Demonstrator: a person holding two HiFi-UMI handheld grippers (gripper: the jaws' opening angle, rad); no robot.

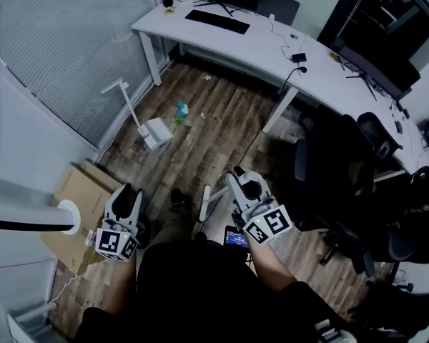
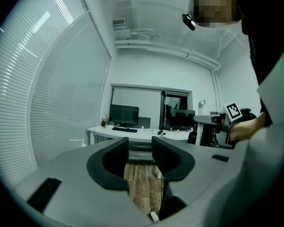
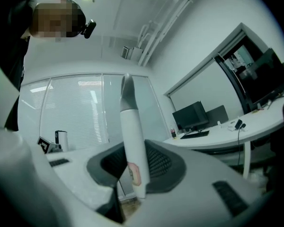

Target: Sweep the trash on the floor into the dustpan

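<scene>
My right gripper (image 1: 237, 179) (image 3: 132, 161) is shut on a white broom handle (image 3: 131, 136), which stands upright between its jaws. A white bar of the broom (image 1: 205, 203) shows just left of that gripper in the head view. My left gripper (image 1: 131, 191) (image 2: 139, 148) is open, with only wooden floor visible between its jaws. A white long-handled dustpan (image 1: 155, 131) stands on the floor by the blinds. Beyond it lie teal trash (image 1: 181, 109) and a small pale scrap (image 1: 209, 77) near the desk.
A cardboard box (image 1: 80, 199) sits at my left by the wall. A long white desk (image 1: 272, 48) with keyboard and monitors runs across the back. Black office chairs (image 1: 343, 170) crowd the right side. A cable hangs from the desk to the floor.
</scene>
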